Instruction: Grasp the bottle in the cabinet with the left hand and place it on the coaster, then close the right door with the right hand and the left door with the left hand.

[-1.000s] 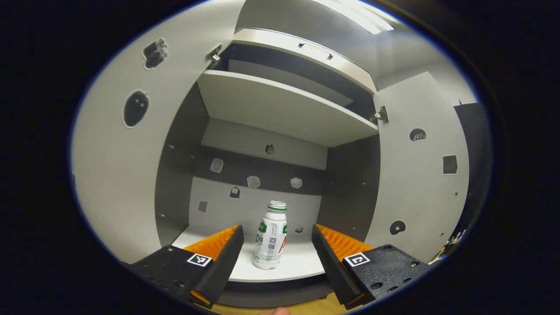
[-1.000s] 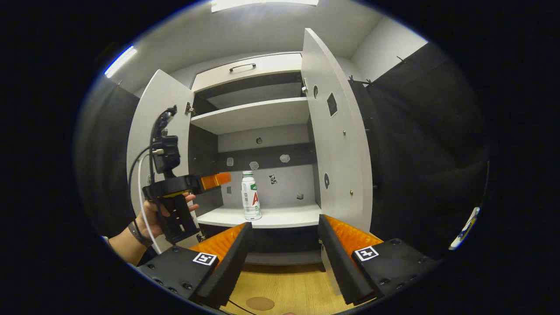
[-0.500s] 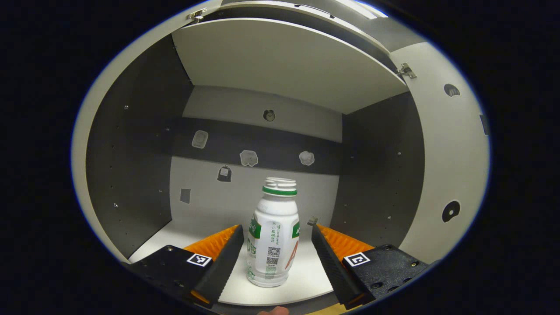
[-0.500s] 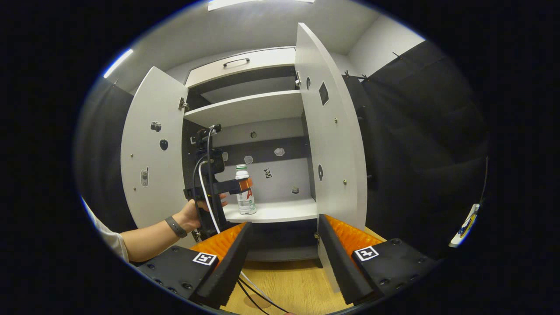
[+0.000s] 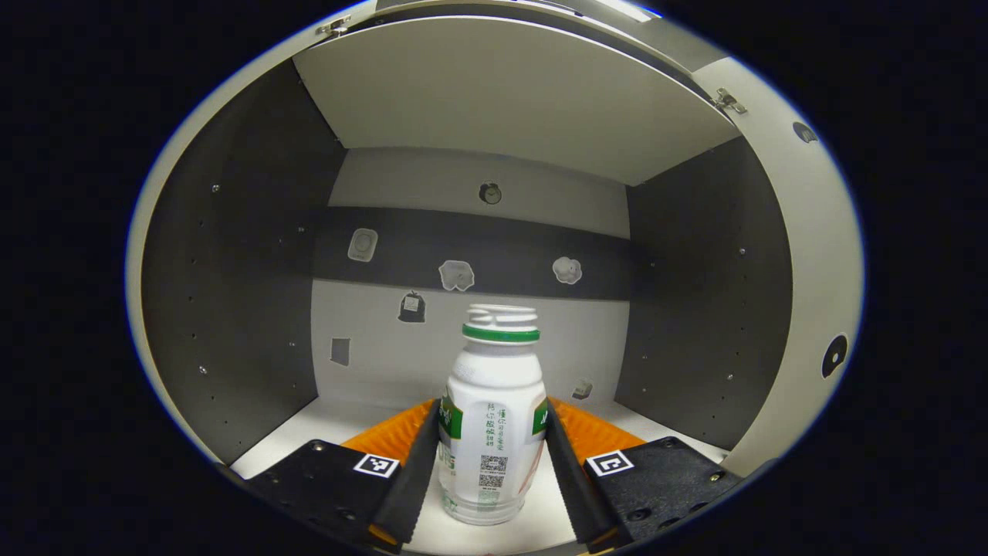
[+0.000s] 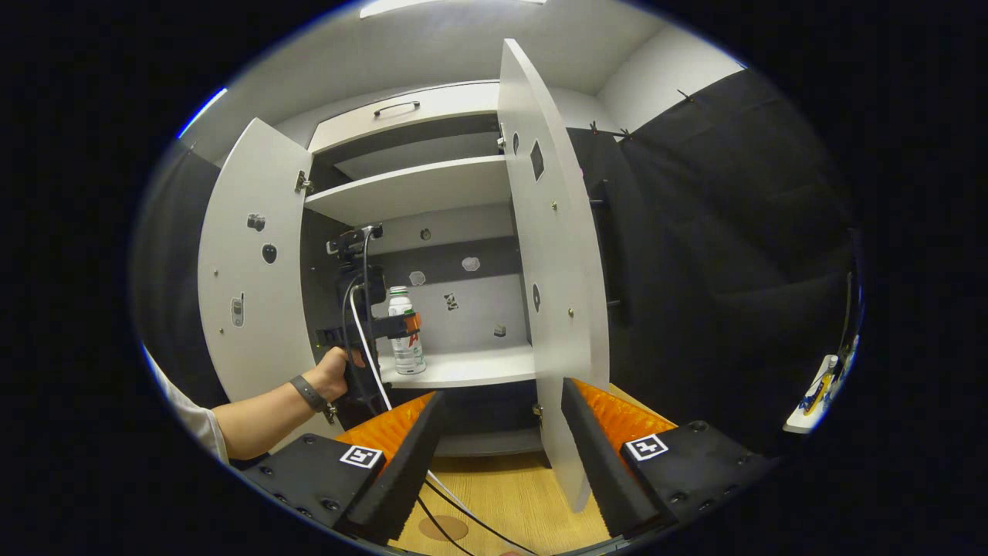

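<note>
L gripper: jaws closed in on the bottle, 1 finger on each side of its lower body, both touching the label band, so it's gripped. Bottle upright, white w/ green neck ring, base on the cabinet's lower shelf, near the front edge. Behind it the cabinet back panel w/ a dark band across and several small stickers.

From the right gripper view the same grip shows from the side: L gripper at the bottle, a hand w/ a wristband holding the gripper's handle, cables hanging down from it toward the tabletop.

R gripper: jaws apart, nothing between them, hanging low in front of the cabinet, well clear of it. Both doors open: left door swung wide, right door edge-on, its lower corner just above the R gripper's fingers. Upper shelf above the bottle's compartment, a drawer front w/ handle on top.

Coaster: round, brown, flat on the wooden tabletop just ahead of the R gripper, a cable passing beside it.
</note>
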`<state>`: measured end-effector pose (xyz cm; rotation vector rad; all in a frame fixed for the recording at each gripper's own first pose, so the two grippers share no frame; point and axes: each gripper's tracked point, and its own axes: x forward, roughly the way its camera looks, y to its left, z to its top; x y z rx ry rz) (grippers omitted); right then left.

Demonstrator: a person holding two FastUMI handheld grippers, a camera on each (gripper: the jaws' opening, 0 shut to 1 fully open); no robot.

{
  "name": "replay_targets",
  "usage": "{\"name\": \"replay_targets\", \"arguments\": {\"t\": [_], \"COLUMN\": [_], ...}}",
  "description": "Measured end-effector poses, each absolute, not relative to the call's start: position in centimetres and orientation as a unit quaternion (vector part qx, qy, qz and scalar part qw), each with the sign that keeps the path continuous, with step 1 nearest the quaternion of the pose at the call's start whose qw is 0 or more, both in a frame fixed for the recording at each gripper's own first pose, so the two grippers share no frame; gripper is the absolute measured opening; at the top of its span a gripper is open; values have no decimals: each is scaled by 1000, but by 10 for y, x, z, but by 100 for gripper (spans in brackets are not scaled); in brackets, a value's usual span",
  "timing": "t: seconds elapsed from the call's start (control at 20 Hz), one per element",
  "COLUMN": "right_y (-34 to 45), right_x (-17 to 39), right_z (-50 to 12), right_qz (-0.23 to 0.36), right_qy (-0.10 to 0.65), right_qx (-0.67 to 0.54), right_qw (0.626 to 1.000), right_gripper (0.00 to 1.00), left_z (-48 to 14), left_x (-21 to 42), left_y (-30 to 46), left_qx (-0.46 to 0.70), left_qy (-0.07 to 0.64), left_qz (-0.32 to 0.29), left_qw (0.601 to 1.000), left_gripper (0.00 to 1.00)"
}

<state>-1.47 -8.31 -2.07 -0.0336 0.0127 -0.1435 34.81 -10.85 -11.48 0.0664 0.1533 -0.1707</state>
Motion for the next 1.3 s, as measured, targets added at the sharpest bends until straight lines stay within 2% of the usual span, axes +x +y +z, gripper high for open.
{"name": "replay_targets", "arguments": {"t": [0.35, 0.65, 0.9, 1.3], "right_y": [-77, -71, -63, -38], "right_x": [-15, -13, -12, -24], "right_z": [-35, -41, -39, -39], "right_qz": [-68, -61, -49, -12], "right_qy": [20, 20, 17, 24], "right_qx": [-19, -21, -37, -12], "right_qw": [997, 998, 998, 1000], "right_gripper": [98, 98, 98, 98], "left_z": [-69, -25, -25, -49], "left_x": [298, 235, 175, 107], "left_y": [-108, -97, -94, -67], "left_qx": [27, 11, 0, 14], "left_qy": [42, 4, 12, -10], "left_qz": [-123, -125, -149, -108], "left_qw": [991, 992, 989, 994], "left_gripper": [72, 73, 72, 72]}}
